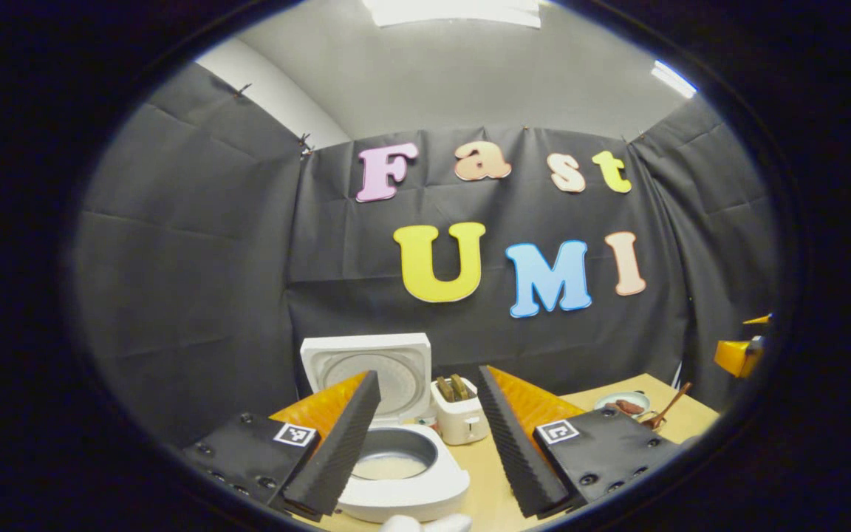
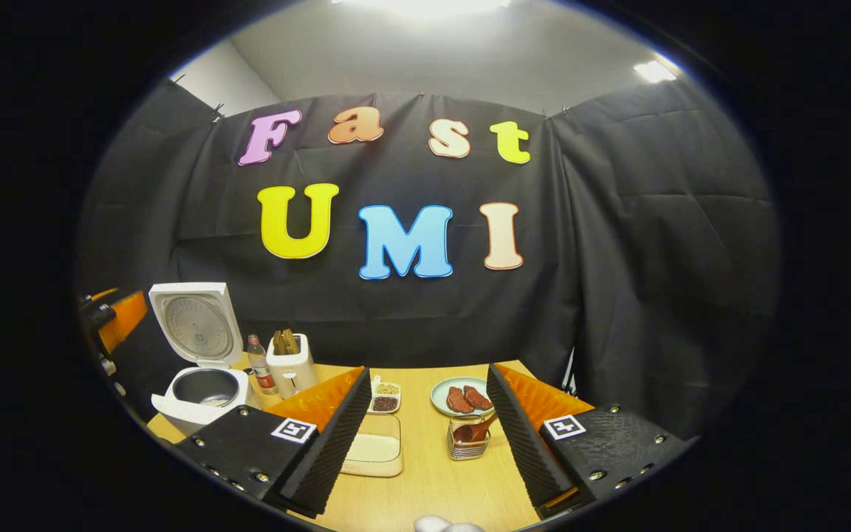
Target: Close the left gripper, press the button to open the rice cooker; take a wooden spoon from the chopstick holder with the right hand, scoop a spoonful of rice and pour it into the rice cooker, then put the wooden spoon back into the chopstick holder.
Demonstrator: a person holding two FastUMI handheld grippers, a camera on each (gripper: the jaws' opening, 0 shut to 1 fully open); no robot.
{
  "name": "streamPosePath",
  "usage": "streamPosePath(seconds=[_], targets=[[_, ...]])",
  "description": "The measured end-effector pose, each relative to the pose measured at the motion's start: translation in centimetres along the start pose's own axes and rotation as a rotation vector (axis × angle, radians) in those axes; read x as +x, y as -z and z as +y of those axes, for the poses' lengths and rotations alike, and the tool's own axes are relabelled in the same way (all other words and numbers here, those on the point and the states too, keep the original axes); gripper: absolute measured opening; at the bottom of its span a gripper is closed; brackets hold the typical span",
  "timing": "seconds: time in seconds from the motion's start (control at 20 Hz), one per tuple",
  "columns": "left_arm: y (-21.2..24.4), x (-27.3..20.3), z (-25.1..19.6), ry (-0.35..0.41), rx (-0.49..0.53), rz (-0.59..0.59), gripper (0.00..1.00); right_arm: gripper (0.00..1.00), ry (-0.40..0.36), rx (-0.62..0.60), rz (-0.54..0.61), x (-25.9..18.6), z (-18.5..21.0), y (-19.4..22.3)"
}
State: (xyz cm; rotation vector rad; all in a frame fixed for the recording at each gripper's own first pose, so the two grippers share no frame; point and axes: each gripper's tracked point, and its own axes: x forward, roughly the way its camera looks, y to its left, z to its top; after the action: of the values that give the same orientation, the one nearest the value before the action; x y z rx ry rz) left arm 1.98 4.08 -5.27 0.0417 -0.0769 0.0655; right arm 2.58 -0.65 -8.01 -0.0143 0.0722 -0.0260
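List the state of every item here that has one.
Rice cooker: lid up, pot holds a little rice.
Chopstick holder: upright, wooden utensils inside.
Rice tray: filled.
Plate: holds meat slices.
Left gripper: open, empty.
Right gripper: open, empty.

Black cloth, creased and pinned along its top edge, drapes the booth on three sides. Above it rise a pale grey ceiling and a strip of white wall at the left corner. Bright ceiling lights glare overhead. A light wooden table stands against the cloth.
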Motion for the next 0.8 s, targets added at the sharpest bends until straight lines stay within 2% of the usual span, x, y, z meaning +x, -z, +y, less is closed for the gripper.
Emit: streamPosePath(seconds=[0.05,0.4,0.8], targets=[[-0.4,-0.3,-0.4,0.008,-0.005,-0.006,0.93,0.96,0.004,0.009,0.002,0.2,-0.2,0.6],[-0.5,-1.4,-2.0,0.040,-0.033,0.018,0.93,0.96,0.051,0.054,0.077,2.8,-3.1,7.5],[-0.1,-1.0,-2.8,0.041,-0.037,0.029,0.93,0.98,0.118,0.160,0.218,10.7,-7.8,16.5]])
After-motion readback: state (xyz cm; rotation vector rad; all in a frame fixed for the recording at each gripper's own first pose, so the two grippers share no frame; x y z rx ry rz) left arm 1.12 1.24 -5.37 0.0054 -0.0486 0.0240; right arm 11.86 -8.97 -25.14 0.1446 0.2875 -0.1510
